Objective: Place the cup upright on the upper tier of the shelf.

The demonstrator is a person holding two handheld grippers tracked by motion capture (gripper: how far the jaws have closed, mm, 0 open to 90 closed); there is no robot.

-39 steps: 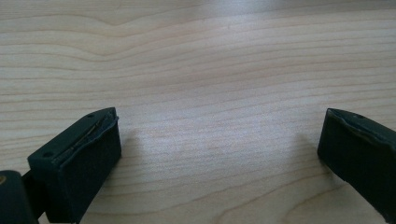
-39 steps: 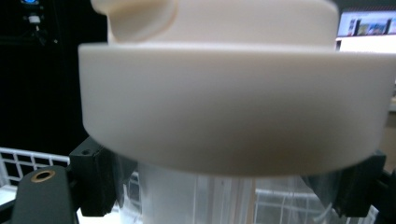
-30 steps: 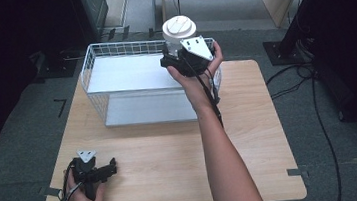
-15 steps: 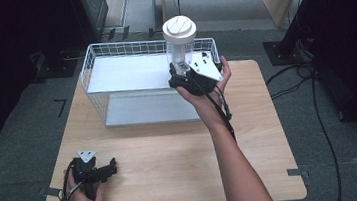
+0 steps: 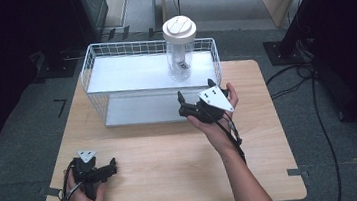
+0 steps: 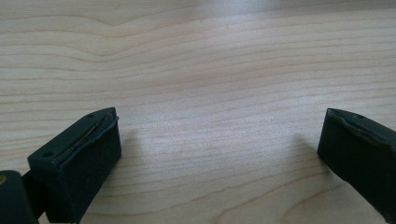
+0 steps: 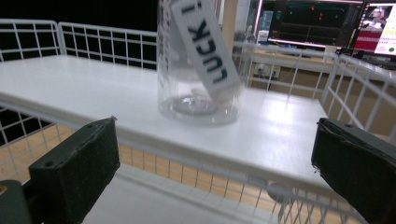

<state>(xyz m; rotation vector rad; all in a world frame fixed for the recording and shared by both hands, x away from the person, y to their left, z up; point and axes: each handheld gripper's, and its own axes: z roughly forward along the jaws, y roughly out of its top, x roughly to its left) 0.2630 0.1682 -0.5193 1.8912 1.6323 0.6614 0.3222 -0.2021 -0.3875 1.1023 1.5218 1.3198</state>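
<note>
Two tongs are in my hands, both spread and empty. My left gripper [image 5: 104,169] rests low on the pale wooden table [image 5: 171,146] near its front left corner. My right gripper [image 5: 195,96] hovers just before the white wire shelf rack [image 5: 128,75], whose upper shelf carries the clear plastic jar with a white lid [image 5: 180,50], standing upright at its right end.
</note>
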